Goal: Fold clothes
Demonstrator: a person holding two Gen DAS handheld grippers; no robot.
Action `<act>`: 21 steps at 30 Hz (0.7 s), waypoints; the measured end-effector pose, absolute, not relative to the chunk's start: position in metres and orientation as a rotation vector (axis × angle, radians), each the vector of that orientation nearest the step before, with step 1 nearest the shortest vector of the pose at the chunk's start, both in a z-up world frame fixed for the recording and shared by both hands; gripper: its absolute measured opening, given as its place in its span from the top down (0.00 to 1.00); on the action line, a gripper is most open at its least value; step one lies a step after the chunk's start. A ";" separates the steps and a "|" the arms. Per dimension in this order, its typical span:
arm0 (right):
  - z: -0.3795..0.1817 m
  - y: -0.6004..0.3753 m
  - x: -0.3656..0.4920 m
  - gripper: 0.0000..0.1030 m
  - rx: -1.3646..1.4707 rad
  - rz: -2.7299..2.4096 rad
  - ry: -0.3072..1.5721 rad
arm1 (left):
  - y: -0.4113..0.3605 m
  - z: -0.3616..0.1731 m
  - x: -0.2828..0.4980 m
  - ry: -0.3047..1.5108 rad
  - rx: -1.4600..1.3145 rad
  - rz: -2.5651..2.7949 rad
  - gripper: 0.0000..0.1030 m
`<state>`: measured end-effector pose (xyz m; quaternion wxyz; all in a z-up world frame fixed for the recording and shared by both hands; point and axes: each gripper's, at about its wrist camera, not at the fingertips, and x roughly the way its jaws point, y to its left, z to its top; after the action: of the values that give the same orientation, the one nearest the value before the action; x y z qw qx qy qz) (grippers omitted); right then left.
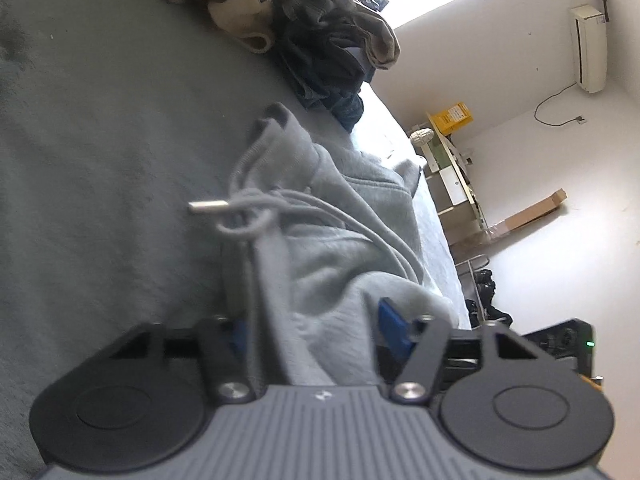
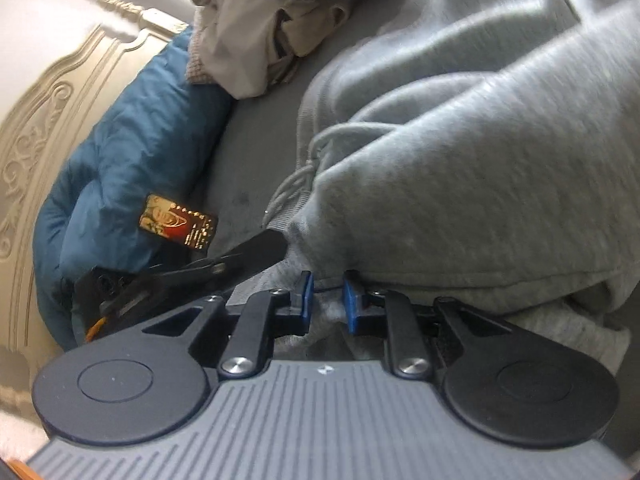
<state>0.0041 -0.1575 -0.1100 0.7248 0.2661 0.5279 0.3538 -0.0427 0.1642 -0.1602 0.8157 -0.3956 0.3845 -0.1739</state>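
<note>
One garment is in play — a grey hoodie (image 1: 344,236), still bunched and unfolded on the bed (image 1: 100,140), near the bed's edge on the room side. No neat fold shows anywhere on it; by my read the task is at its start, with the grab under way and spreading, sleeves and final folds all left. Beyond the hoodie, toward the far end of the bed, a pile of other clothes (image 1: 320,32) sits crumpled — cream and dark pieces, none folded, so those are left too.

Right tongs (image 2: 327,300): blue pads drawn close, pinching a hem or edge of the hoodie, which drapes over and past them. Left tongs (image 1: 316,328): partway spread with hoodie fabric running between the fingers; I see no pad pressing on cloth, so no firm hold yet. The hoodie's drawstring (image 1: 248,216) lies tangled on the bed just beside the fabric, metal tip out.

Hard to make out: the left tongs' near-side pad is mostly buried behind fabric and blur. Which part of the hoodie each side has, I cannot tell. The hoodie's sleeves and full outline are cut off. A blue quilted cover (image 2: 132,152) lies beside the hoodie toward the headboard (image 2: 48,112), with a small gold-and-red card (image 2: 180,224) on it, print unreadable.
</note>
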 end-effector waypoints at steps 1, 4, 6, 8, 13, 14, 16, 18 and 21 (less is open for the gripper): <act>-0.104 -0.161 0.004 0.84 0.577 0.796 1.153 | 0.167 -0.160 -0.043 0.817 -0.842 -0.371 0.48; -0.073 -0.180 0.010 0.84 0.554 0.869 1.075 | 0.168 -0.157 -0.045 0.817 -0.798 -0.391 0.59; -0.048 -0.191 0.020 0.83 0.559 0.941 1.023 | 0.167 -0.152 -0.047 0.807 -0.759 -0.417 0.67; -0.019 -0.194 0.039 0.75 0.492 0.944 0.926 | 0.167 -0.147 -0.047 0.792 -0.727 -0.442 0.71; 0.011 -0.172 0.103 0.52 0.239 0.885 0.800 | 0.180 -0.139 -0.051 0.764 -0.719 -0.439 0.81; 0.006 -0.162 0.121 0.52 0.182 0.860 0.818 | 0.185 -0.137 -0.052 0.761 -0.711 -0.433 0.83; -0.007 -0.144 0.150 0.52 0.111 0.820 0.859 | 0.198 -0.133 -0.051 0.752 -0.700 -0.429 0.84; -0.016 -0.132 0.167 0.52 0.084 0.801 0.873 | 0.220 -0.123 -0.050 0.724 -0.693 -0.413 0.87; -0.029 -0.120 0.189 0.52 0.079 0.782 0.883 | 0.260 -0.113 -0.046 0.675 -0.681 -0.330 0.87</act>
<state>0.1893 -0.1203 -0.0286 0.8305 0.0373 0.4162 0.3684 -0.0462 0.2596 -0.1125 0.8742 -0.3260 0.3234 -0.1578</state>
